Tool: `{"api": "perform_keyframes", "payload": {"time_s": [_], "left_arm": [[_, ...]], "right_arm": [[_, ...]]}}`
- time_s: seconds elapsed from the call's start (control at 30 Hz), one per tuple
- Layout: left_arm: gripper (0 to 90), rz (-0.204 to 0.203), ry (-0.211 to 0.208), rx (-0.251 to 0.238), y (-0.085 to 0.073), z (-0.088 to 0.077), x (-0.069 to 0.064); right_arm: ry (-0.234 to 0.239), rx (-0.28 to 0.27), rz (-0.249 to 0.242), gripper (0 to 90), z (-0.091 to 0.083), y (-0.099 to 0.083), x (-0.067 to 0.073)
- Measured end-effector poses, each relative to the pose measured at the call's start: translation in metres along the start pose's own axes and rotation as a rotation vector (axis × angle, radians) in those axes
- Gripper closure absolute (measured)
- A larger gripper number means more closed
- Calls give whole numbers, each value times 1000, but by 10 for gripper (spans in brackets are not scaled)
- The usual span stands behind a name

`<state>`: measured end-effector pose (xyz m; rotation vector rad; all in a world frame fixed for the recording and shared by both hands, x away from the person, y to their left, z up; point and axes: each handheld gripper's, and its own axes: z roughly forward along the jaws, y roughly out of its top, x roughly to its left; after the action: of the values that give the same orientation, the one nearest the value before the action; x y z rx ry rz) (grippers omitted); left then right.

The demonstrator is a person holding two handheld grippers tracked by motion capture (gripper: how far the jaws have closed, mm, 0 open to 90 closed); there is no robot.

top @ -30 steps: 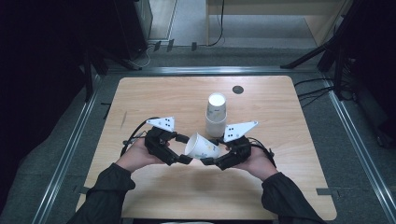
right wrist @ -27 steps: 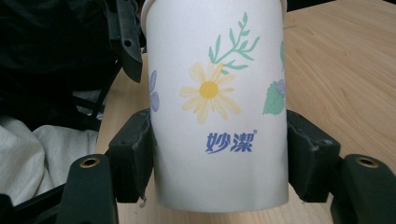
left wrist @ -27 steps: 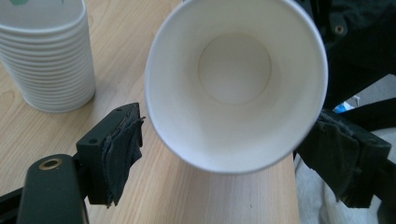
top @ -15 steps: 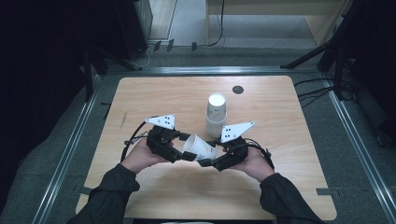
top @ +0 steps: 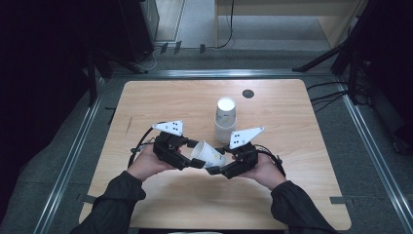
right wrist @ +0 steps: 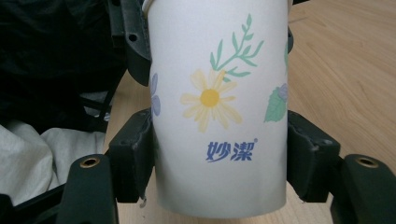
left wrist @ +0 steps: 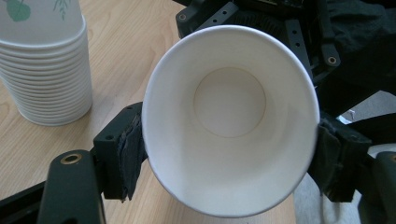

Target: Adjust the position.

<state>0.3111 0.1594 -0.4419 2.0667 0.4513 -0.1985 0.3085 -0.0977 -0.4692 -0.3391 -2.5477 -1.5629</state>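
Table (top: 302, 195), light wood, rectangular, carries a stack of white floral paper cups (top: 225, 119), upturned, near the middle. A single white paper cup (top: 208, 153) is held sideways just above the table in front of the stack. Its base end is clamped by the right gripper (top: 214, 170). The left gripper (top: 192, 163), jaws just closing, is pinched on the rim, likely for a handover.

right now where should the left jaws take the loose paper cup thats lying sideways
At the rim end of the paper cup, coming in from its open mouth, one jaw on each side of the wall. The right gripper already clamps its base end, and the mouth faces the left gripper, which has just been closing there.
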Motion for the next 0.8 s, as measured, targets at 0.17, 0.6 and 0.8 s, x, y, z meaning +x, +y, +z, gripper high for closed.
{"api": "perform_keyframes", "payload": {"time_s": [0.17, 0.6, 0.8], "left_arm": [[247, -8, -9, -6, 0, -1, 1], [247, -14, 41, -38, 2, -19, 4], [247, -28, 86, -69, 2, -38, 8]], "right_arm": [[0, -7, 3, 332, 0, 0, -1], [-21, 33, 23, 250, 3, -2, -2], [-50, 60, 12, 252, 1, -4, -4]]}}
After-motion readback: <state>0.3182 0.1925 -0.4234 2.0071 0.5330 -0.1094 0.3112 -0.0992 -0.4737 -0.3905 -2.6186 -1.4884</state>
